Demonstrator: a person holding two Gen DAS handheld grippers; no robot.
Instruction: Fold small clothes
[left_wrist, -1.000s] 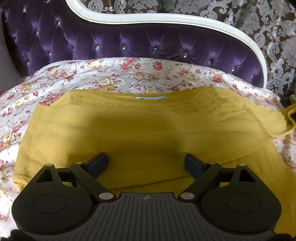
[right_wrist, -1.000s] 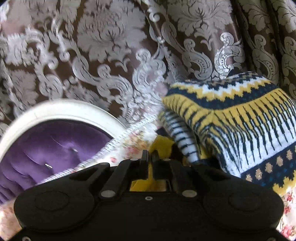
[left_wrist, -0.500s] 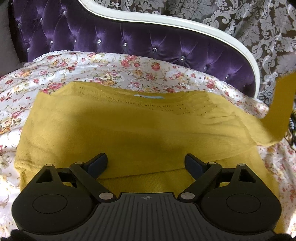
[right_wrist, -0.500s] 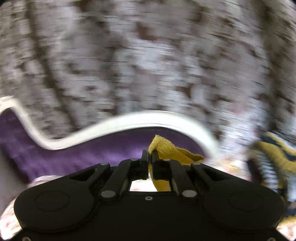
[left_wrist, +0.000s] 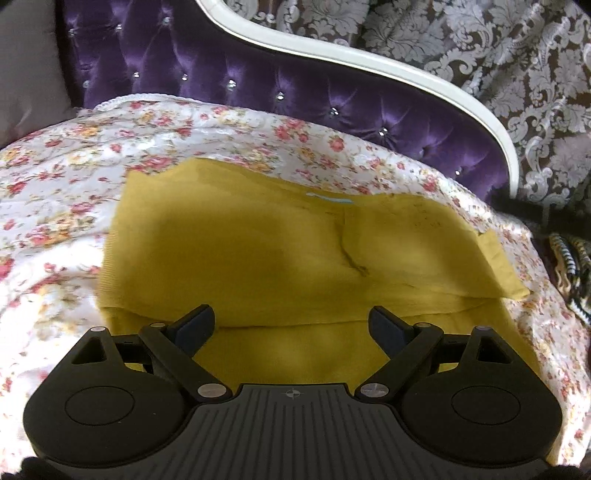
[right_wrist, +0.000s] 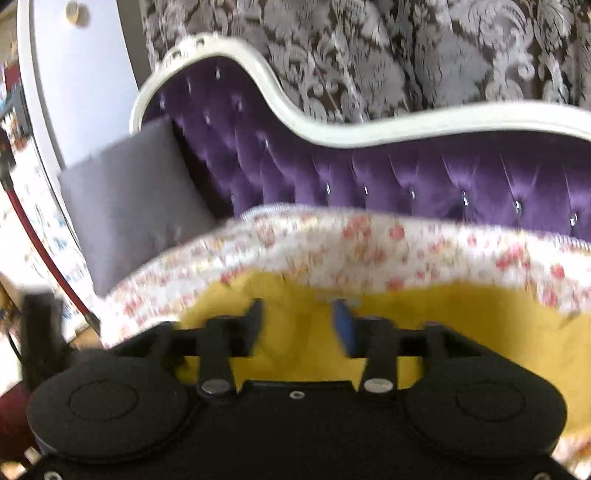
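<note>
A mustard yellow knit sweater (left_wrist: 288, 251) lies flat on the floral sheet (left_wrist: 66, 192) of a purple sofa, its right sleeve folded in across the body. My left gripper (left_wrist: 291, 321) is open and empty, hovering over the sweater's near hem. My right gripper (right_wrist: 297, 317) is open and empty above the sweater (right_wrist: 461, 325) near its collar; this view is blurred by motion.
The tufted purple sofa back (left_wrist: 295, 88) with a white frame rises behind the sheet. A grey cushion (right_wrist: 129, 199) leans at the sofa's left end. A patterned yellow and navy knit (left_wrist: 570, 269) lies past the sheet's right edge. Damask curtains (right_wrist: 406, 48) hang behind.
My right gripper carried the sleeve leftward over the sweater, then opened and let it go. The sleeve now lies folded across the body. My left gripper stayed open over the hem.
</note>
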